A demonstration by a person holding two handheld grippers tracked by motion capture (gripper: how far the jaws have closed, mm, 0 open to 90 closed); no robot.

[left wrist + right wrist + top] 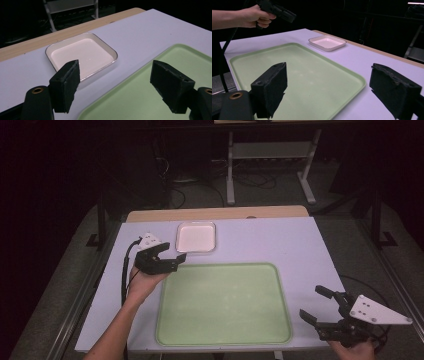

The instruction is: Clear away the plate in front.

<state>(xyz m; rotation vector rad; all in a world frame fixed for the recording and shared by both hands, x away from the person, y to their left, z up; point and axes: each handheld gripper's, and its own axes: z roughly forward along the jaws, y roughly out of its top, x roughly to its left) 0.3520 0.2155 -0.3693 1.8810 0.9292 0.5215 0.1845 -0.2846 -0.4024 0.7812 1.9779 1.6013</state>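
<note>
Dark floor and metal table legs fill the upper part of the high view, and below them lies a pale lilac table (280,245) with a wooden strip along its far edge. On it a large green tray (222,304) sits in the lower middle of the frame, and a small white dish (196,237) sits just above the tray's upper left corner, near it but apart. Both look bare, so I judge the work has hardly begun: nothing is gripped, nothing is placed, and all the moving is left to do.

At the left of the high view the left gripper (172,258) hangs just beside the lower left corner of the white dish, jaws spread wide with nothing between them. In the left gripper view the dish (82,53) lies in the upper left middle; the left finger (66,83) overlaps its near rim in the picture, while the right finger (171,83) stands over the tray (150,92). Whether a pad touches the rim I cannot tell.

At the lower right of the high view the right gripper (316,305) is also wide open and holds nothing, just off the tray's right edge and well apart from the dish
</note>
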